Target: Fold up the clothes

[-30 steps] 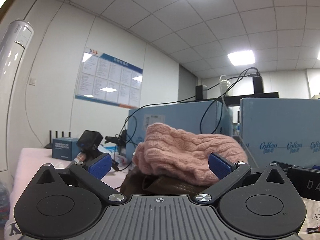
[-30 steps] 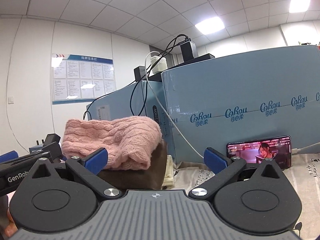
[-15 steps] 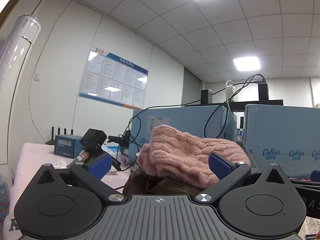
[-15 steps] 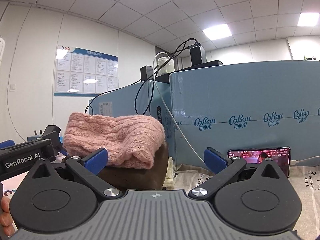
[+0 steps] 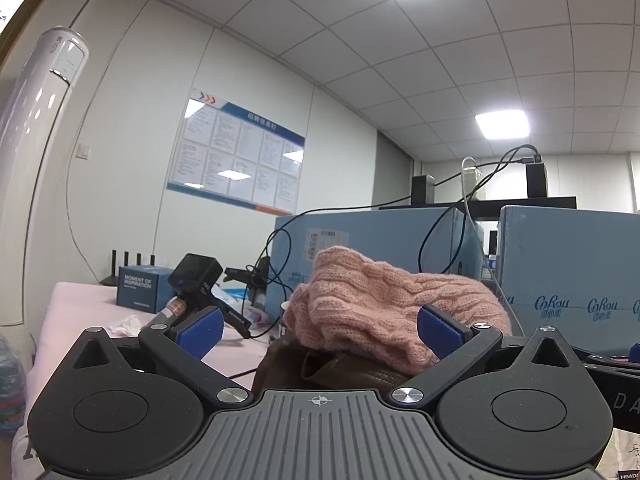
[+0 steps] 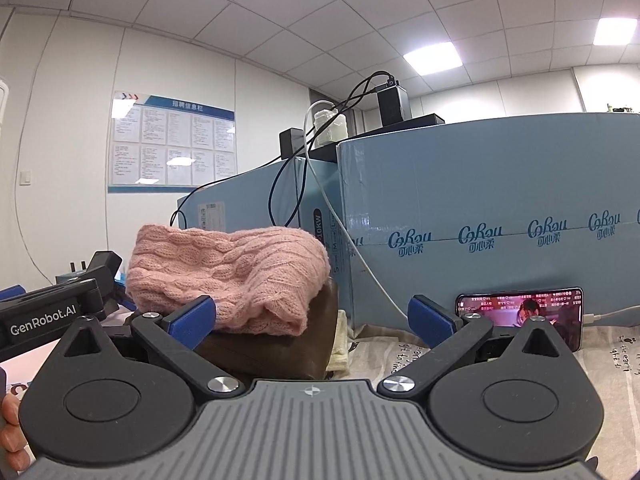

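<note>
"CoRou" runs along the blue boxes [image 6: 492,216], and the left gripper [image 6: 48,312] reads "GenRobot.AI". The small box [image 5: 138,286] says "MOMENT OF INSPIRATION"; the wall board [image 6: 170,146] is headed "招聘信息栏".

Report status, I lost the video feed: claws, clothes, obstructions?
Left claw open, right claw open, both empty. Pink knit sweater folded atop brown garment. Phone propped against blue boxes; cables nearby.

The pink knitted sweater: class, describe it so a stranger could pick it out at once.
Find the big blue cardboard boxes printed with a logo. In front of their left end sits a folded stack; the pink cable-knit sweater lies on top of a dark brown garment, the only pink, chunky-textured thing there.
</note>
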`<action>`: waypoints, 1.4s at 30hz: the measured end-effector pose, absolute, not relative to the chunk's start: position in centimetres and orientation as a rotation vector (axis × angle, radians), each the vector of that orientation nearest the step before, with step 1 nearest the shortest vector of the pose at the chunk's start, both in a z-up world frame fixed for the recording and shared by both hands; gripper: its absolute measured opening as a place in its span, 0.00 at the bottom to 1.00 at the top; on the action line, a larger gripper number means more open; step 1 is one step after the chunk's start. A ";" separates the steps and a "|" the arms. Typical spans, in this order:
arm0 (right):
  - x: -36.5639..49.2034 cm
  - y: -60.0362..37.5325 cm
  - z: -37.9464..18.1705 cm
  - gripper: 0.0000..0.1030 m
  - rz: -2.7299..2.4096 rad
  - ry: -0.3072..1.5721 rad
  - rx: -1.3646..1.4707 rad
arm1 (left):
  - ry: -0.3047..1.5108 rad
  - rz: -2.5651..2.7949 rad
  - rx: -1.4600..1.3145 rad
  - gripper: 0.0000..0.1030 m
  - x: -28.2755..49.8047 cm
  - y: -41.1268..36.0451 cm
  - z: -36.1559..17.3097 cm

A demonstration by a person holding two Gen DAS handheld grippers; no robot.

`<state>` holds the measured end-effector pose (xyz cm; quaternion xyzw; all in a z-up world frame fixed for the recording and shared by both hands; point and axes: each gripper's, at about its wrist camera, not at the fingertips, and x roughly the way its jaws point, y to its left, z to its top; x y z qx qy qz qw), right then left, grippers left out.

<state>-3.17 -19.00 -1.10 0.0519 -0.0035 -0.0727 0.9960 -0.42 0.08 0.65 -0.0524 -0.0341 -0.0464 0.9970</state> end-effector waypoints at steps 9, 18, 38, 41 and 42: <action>-3.0 -19.1 -1.2 1.00 -0.147 0.002 0.111 | -0.060 -0.101 -0.110 1.00 -0.4 0.2 0.6; -2.9 -19.2 -1.2 1.00 -0.148 0.004 0.115 | -0.059 -0.107 -0.106 1.00 -0.3 0.1 0.6; -2.9 -19.2 -1.3 1.00 -0.146 0.006 0.117 | -0.069 -0.119 -0.105 1.00 -0.4 0.0 0.7; -2.9 -19.2 -1.3 1.00 -0.146 0.006 0.118 | -0.068 -0.118 -0.105 1.00 -0.3 0.0 0.7; -2.9 -19.2 -1.3 1.00 -0.146 0.006 0.118 | -0.068 -0.119 -0.105 1.00 -0.3 0.0 0.7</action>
